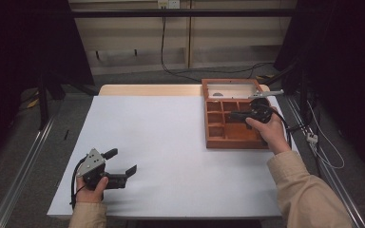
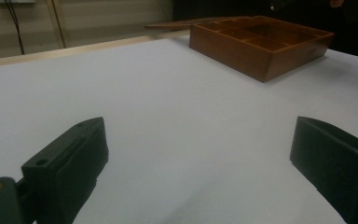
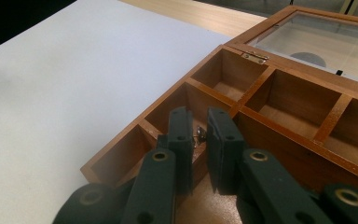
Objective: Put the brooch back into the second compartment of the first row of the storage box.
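Judging by size, the small metal piece (image 3: 198,135) pinched in the closed right gripper (image 3: 199,140) over the wooden box (image 3: 303,154) is deemed light, rigid and slippery; the left gripper (image 2: 200,154) is held wide open, empty.

Your wooden box (image 1: 234,137) sits at the far right of the white worktop (image 1: 171,142), lid (image 1: 231,89) swung fully open and lying flat behind it. Reddish-brown wood, divided into square compartments; the lid has a glass pane. Your right gripper (image 3: 199,135) pinches a small shiny metal piece (image 3: 199,136) over a compartment on the box's left side.
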